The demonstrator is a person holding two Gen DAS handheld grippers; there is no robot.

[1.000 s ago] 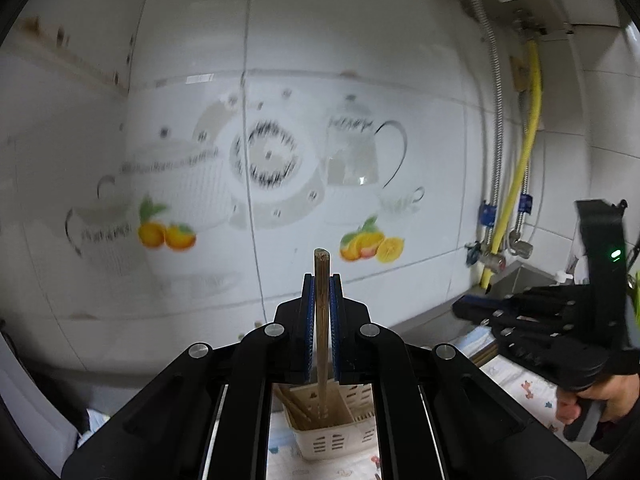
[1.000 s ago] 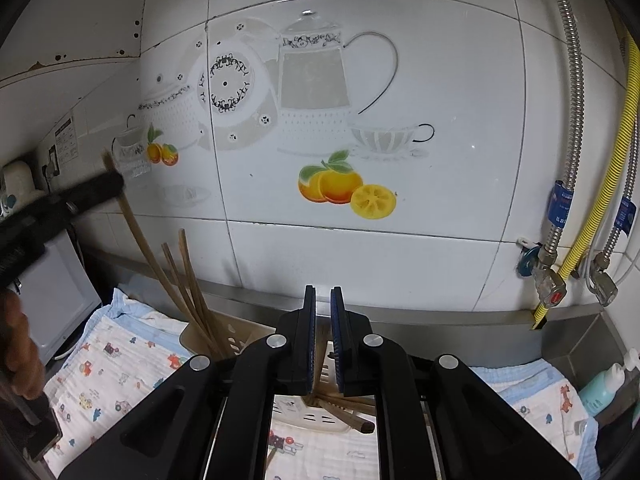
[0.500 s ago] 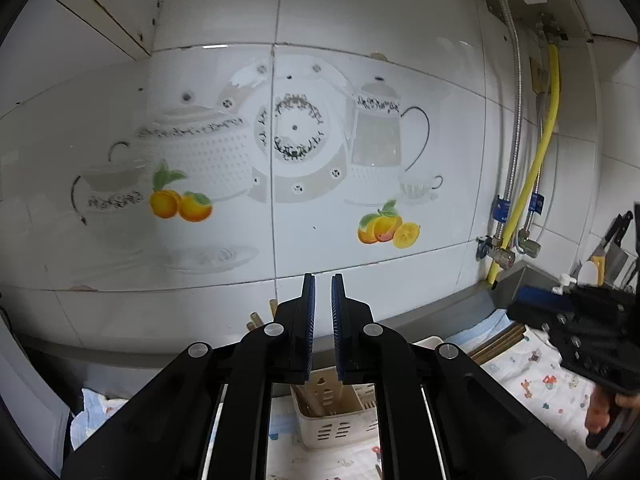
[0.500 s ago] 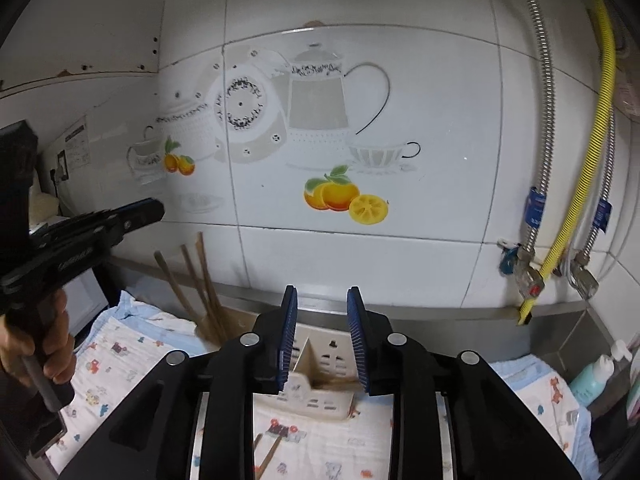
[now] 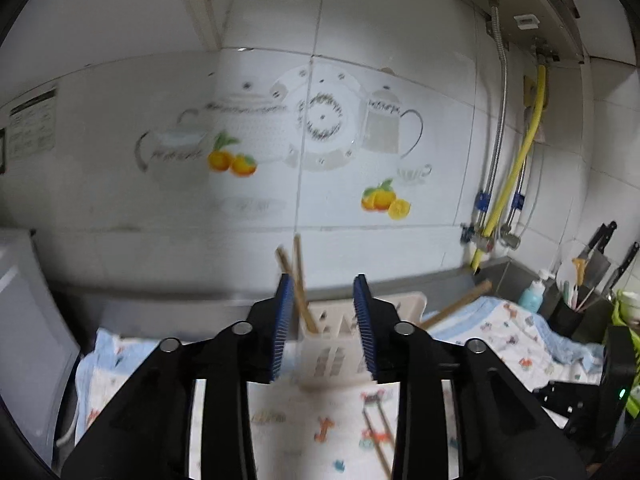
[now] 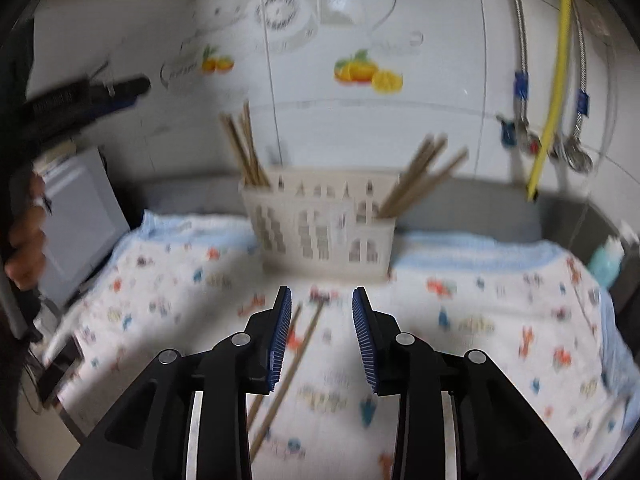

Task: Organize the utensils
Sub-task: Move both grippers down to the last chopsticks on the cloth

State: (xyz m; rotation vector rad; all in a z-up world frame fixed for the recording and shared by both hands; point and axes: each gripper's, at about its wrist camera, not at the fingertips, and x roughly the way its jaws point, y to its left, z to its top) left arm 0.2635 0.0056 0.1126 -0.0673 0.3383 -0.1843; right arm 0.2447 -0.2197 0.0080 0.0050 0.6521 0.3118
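Right tongs [image 6: 319, 334] opening, empty, above chopsticks [image 6: 294, 356].

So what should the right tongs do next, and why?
Probably dip lower and close on the two loose brown wooden chopsticks lying on the printed white cloth. The right tongs are opening and empty just above them, while the other chopsticks already stand in the cream slotted plastic holder.
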